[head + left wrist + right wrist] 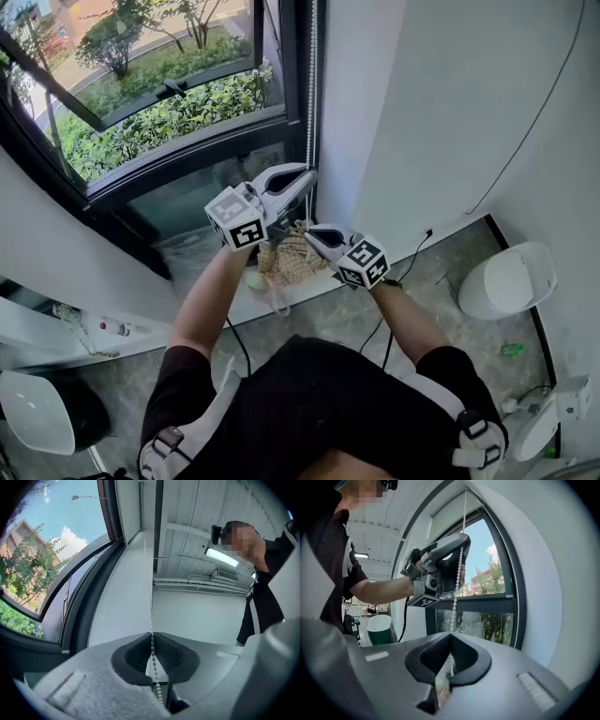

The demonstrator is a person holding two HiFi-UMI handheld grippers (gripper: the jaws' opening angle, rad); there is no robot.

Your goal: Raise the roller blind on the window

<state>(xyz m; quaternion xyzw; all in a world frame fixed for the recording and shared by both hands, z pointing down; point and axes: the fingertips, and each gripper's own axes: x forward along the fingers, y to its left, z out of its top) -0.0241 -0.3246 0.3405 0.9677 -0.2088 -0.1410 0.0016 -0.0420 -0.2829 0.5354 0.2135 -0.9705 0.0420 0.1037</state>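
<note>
The left hand-held gripper was closed on the bead chain, with the beads nipped at the jaw tips. The right hand-held gripper was closed on the same chain, just below the left one. The chain ran upright between the two and on upward along the dark window frame, beside the white wall. The roller blind itself could not be made out.

Recommended practice: pull in line with the chain, straight down. One hand-held gripper should hold its clamp while the other releases and re-grips higher. A sideways pull would probably let the beads slip from the pads. Which strand raised the blind could not be determined.
</note>
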